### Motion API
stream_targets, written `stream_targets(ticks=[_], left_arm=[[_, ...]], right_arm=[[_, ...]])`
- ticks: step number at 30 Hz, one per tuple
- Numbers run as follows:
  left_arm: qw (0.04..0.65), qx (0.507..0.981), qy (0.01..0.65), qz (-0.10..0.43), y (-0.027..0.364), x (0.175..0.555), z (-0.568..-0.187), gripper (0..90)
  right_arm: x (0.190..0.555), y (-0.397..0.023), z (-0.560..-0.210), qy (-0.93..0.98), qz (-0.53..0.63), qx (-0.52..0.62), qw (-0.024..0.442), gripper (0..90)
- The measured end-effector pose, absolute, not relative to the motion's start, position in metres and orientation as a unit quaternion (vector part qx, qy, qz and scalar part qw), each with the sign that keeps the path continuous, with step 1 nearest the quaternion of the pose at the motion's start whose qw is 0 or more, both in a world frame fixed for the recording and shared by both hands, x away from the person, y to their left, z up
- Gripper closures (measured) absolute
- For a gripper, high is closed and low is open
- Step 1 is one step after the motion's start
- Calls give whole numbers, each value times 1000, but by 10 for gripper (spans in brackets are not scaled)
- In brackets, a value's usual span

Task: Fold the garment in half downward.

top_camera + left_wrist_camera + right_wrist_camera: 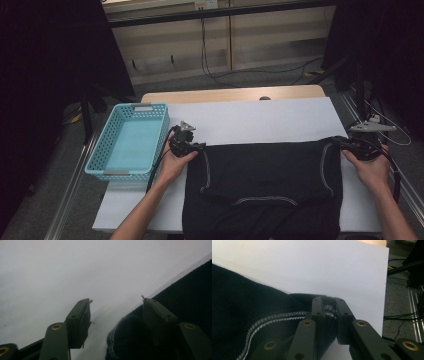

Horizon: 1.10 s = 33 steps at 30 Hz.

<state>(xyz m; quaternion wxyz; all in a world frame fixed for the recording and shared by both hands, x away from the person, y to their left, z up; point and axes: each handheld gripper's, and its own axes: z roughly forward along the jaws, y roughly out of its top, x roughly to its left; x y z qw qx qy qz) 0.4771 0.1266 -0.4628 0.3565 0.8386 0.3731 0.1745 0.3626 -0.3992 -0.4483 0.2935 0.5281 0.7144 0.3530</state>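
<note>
A black garment (265,175) with white stitching lies spread flat on the white table cover (260,117), hanging over the near edge. My left gripper (199,147) is at its far left corner. In the left gripper view the jaws (116,301) stand open, with the stitched corner of the garment (125,337) between them and one jaw lying over the dark cloth. My right gripper (337,143) is at the far right corner. Its jaws (328,300) are shut on the stitched hem of the garment (242,295).
A light blue plastic basket (102,150) with nothing in it stands at the table's left side, close to my left hand. Bare white cover stretches beyond the garment to the wooden far edge (230,94). Cables (220,75) lie on the floor behind.
</note>
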Motion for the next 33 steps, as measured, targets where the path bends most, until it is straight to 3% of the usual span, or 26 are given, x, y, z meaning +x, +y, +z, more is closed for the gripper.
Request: stream_targets(ticks=[11,21,23,29,33], left_arm=[[379,838,375,117,138,463,-467,433],[377,843,370,105,137,454,-467,441],[376,843,370,102,137,453,-466,468],[374,851,361,80,134,449,-464,686],[367,853,360,91,129,447,-460,743]], right_arm=[[360,-399,-449,714,357,528,290,799],[359,-399,-450,716,355,527,288,798],[359,-399,-450,716,355,527,289,798],[360,-399,-451,718,355,526,287,798],[359,-399,-450,717,357,525,288,798]])
